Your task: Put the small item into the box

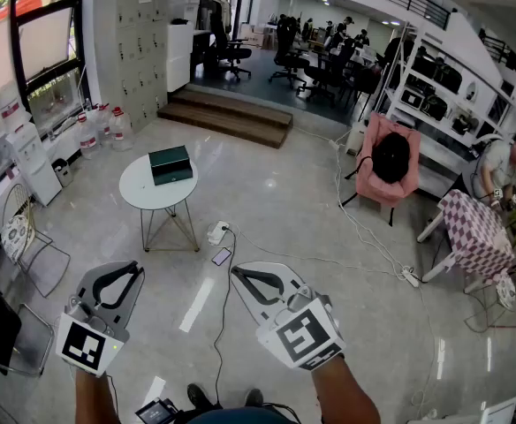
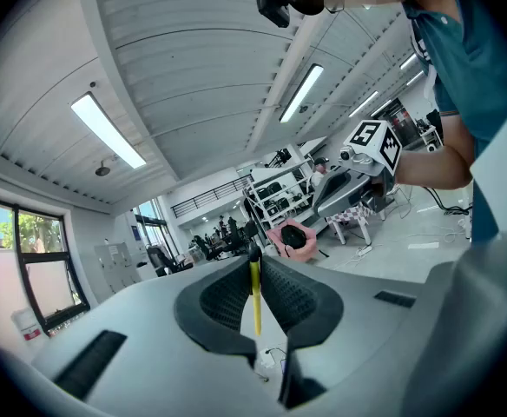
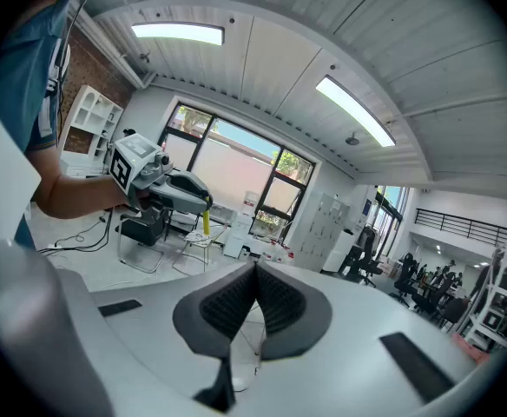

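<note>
A dark green box (image 1: pixel 170 164) stands on a small round white table (image 1: pixel 143 193), far ahead of both grippers. My left gripper (image 1: pixel 134 270) (image 2: pixel 254 254) is shut on a thin yellow stick (image 2: pixel 255 295) that stands upright between its pads. The right gripper view also shows that stick (image 3: pixel 207 224), hanging from the left gripper's tip (image 3: pixel 205 208). My right gripper (image 1: pixel 237 274) (image 3: pixel 255 269) is shut, its pads touching with nothing between them. A person holds both grippers at about waist height above the floor, pointing forward, roughly level and apart.
On the floor between me and the table lie a phone (image 1: pixel 222 256), a power strip (image 1: pixel 216 232) and a long cable (image 1: pixel 225 316). A wire chair (image 1: pixel 28 237) stands at the left, with a pink chair (image 1: pixel 390 162) and a checked table (image 1: pixel 474 228) at the right.
</note>
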Demonstrator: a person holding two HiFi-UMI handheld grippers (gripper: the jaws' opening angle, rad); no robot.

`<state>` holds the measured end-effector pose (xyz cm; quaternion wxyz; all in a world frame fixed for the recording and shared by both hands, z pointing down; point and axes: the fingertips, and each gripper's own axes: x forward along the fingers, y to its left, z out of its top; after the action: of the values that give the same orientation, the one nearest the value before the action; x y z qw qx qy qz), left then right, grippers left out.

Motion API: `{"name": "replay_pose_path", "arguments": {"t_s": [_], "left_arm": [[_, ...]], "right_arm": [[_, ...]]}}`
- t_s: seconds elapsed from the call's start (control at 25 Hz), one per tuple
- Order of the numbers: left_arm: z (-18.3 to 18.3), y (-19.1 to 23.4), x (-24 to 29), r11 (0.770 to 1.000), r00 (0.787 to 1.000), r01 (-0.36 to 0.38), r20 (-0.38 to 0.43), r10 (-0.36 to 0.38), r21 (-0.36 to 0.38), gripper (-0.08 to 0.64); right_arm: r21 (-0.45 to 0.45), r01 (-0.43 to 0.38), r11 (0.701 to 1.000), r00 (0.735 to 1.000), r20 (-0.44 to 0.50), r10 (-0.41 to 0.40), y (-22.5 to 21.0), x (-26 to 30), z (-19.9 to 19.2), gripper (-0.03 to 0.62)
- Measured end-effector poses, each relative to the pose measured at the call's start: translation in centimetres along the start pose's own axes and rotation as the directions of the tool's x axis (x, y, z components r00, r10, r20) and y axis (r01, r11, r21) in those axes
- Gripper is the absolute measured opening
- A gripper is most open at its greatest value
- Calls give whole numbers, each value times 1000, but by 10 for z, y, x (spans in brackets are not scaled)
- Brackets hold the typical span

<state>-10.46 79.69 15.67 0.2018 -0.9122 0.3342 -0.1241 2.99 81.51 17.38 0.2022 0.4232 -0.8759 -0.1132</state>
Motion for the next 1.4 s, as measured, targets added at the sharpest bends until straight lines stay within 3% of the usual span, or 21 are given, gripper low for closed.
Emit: {"name": "replay_pose_path", "arguments": {"t_s": [0.48, 0.76, 1.08, 1.4], "left_arm": [[-45, 49, 7, 999, 1000, 28, 12, -28, -14, 54], [-82, 110, -2, 999, 999, 42, 17, -41, -34, 53], [-123, 182, -10, 997, 997, 72, 37, -71, -11, 54], [-158, 228, 36, 999, 999, 40, 3, -40, -10, 53]], "right_arm": [[14, 11, 1000, 1000, -24, -10, 4, 65, 1, 37], [46, 18, 999, 1000, -14, -18, 13, 134, 21, 38], [16, 24, 1000, 999, -31, -24, 23, 217, 50, 40], [59, -16, 998, 1000, 14, 15, -24, 291, 44, 40]]}}
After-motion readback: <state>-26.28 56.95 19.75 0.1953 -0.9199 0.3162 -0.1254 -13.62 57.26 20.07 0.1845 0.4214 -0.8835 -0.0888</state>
